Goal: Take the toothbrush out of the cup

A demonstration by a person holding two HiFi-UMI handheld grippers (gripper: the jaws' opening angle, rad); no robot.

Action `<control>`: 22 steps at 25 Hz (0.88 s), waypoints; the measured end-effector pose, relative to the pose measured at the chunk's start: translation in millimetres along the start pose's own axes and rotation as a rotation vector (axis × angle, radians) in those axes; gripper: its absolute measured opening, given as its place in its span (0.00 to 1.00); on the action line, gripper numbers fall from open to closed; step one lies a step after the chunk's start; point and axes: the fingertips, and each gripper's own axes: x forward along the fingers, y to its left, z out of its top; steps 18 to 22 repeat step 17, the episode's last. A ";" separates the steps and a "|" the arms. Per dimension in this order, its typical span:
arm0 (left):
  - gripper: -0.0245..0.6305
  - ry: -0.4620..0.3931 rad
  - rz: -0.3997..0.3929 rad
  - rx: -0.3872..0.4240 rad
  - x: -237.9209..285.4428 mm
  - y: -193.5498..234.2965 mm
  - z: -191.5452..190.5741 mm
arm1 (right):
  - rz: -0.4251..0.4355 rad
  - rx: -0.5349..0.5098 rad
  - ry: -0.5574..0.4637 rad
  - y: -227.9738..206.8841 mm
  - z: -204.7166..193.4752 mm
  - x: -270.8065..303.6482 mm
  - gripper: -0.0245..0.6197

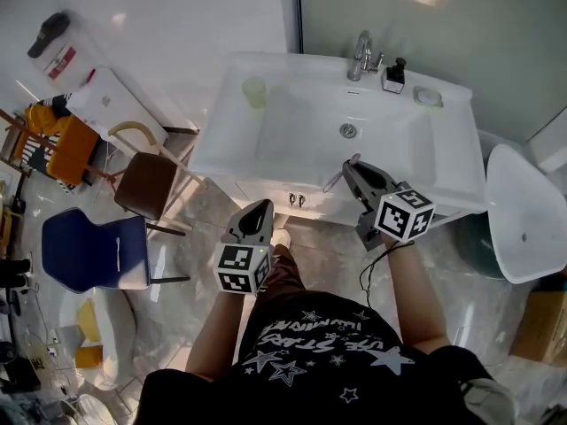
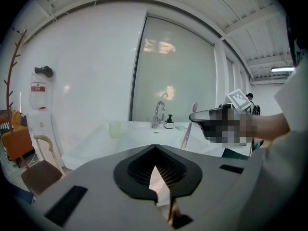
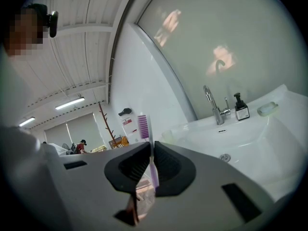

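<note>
Lilac plastic is what the right gripper [image 3: 151, 146] pinches: its jaws are closed on the handle of the toothbrush [image 3: 143, 127]. In the right gripper view the long axis of the brush runs from 6 o'clock up to 12 o'clock, across the direction in which the jaws point, with the bristle head standing free above them. The left gripper [image 2: 156, 148] has its jaws pressed together with nothing between them. In the head view it hangs at about 8 o'clock from the right one, so the right hand is the one that carries the task. Farther out is the white sink [image 1: 292, 140]. On its far left rim, at about 11 o'clock from the right jaws and well apart from the brush, stands the pale cup [image 1: 254, 91]. I judge the brush is already out of it.
</note>
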 end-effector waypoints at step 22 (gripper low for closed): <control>0.06 0.013 0.013 0.004 -54.9 -51.4 -29.8 | -0.013 0.040 0.020 16.1 -49.0 -73.3 0.09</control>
